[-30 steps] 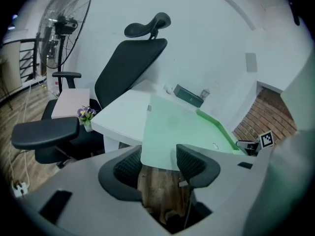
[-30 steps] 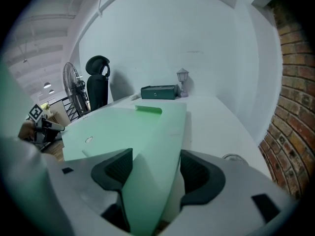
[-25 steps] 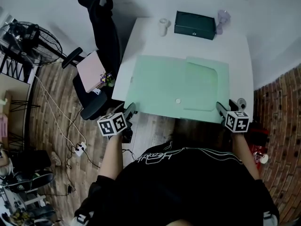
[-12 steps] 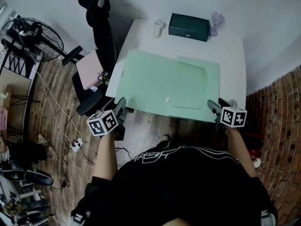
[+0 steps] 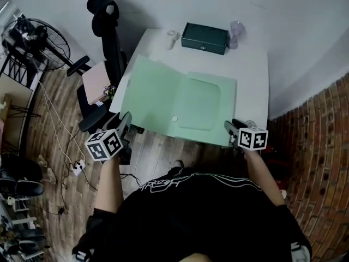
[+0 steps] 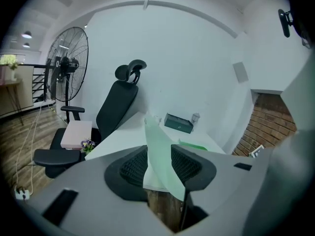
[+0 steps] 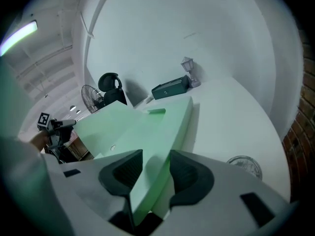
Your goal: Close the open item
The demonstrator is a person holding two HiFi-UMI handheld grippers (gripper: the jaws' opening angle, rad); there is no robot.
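Left tongs (image 6: 160, 165) are clenched on the near-left corner of the thin pale-green document folder (image 5: 180, 100), and the jaws have just been closing. Right tongs (image 7: 153, 170) are the same, pinching the near-right corner with the sheet edge between the pads. Folder lies open across the white rectangular counter (image 5: 252, 75), near edge overhanging toward the person, left leaf bowing up off the surface. Handling guess: very light, floppy and smooth-faced, so it'll sag and twist from one corner and could slide out of a weak pinch. Near-edge corners look like the right grab points, right as anchor, left to swing the leaf over the centre crease. Head view gives the full layout but no pad contact: inner pocket (image 5: 199, 103), small white round snap (image 5: 174, 118), dark green rectangular box (image 5: 204, 37) at the far edge. Left gripper view shows the leaf curling up between the pads. Right gripper view shows a clear round dish (image 7: 243, 166) just beside that corner, which head view barely catches.
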